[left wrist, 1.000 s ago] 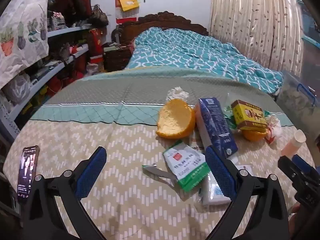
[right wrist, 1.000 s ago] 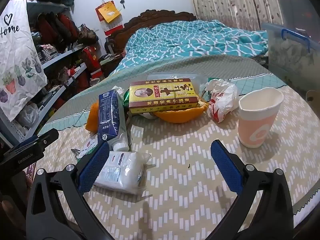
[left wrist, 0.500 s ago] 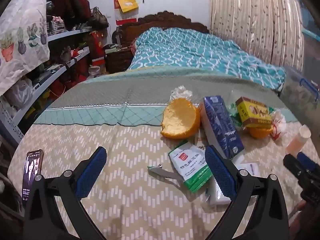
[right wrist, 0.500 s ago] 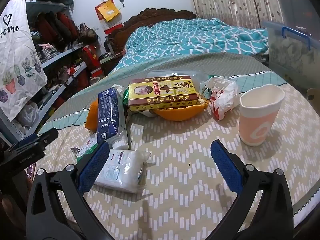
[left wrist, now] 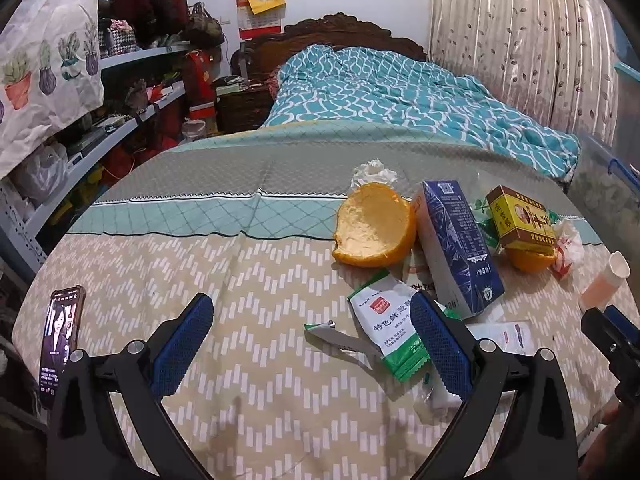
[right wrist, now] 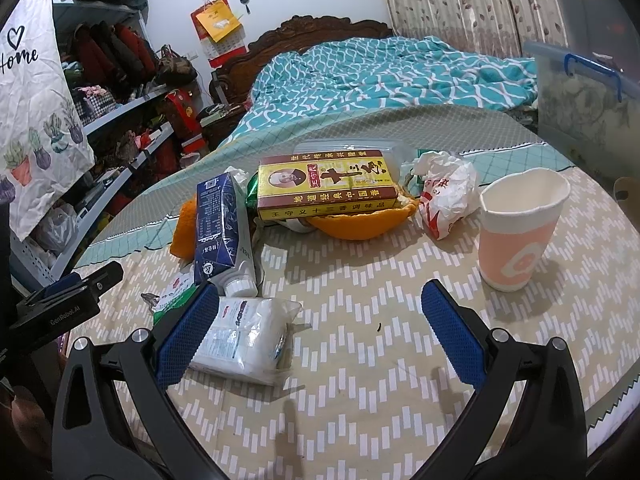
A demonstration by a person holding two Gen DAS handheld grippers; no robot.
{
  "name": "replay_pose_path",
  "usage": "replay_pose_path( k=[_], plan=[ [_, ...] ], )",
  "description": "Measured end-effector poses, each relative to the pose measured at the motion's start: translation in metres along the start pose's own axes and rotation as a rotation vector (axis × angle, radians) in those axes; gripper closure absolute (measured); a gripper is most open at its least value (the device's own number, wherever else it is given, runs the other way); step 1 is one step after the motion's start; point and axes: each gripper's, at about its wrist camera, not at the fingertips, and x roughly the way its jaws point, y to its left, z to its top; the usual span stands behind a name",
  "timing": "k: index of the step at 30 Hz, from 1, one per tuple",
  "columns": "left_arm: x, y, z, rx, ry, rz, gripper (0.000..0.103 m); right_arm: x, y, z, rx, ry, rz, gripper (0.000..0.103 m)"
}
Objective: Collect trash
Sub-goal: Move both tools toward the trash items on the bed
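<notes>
Where left tongs (left wrist: 312,344) see phone (left wrist: 60,336), right see cup (right wrist: 520,228)

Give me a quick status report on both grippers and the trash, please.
Left gripper open, empty. Right gripper open, empty. Trash on the table: blue carton, yellow box, paper cup. Phone nearby, not trash.
</notes>
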Motion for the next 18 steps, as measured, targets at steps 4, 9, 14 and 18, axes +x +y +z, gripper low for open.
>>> replay_pose_path(
  k=[4, 9, 14, 18],
  plan=[
    [0.003, 0.0, 0.0, -0.003, 0.011, -0.005, 0.009, 0.0, 0.0, 0.0, -0.002, 0.001, 0.001, 0.003],
    [0.005, 0.0, 0.001, -0.006, 0.014, -0.009, 0.009, 0.001, 0.0, -0.002, -0.004, 0.002, 0.001, 0.003],
    [0.006, 0.004, -0.003, -0.031, 0.005, -0.017, 0.009, 0.002, 0.001, -0.003, -0.004, 0.004, 0.001, 0.003],
    [0.005, 0.009, -0.007, -0.047, -0.024, -0.049, 0.009, 0.002, 0.001, -0.003, -0.004, 0.003, 0.001, 0.003]
  ],
)
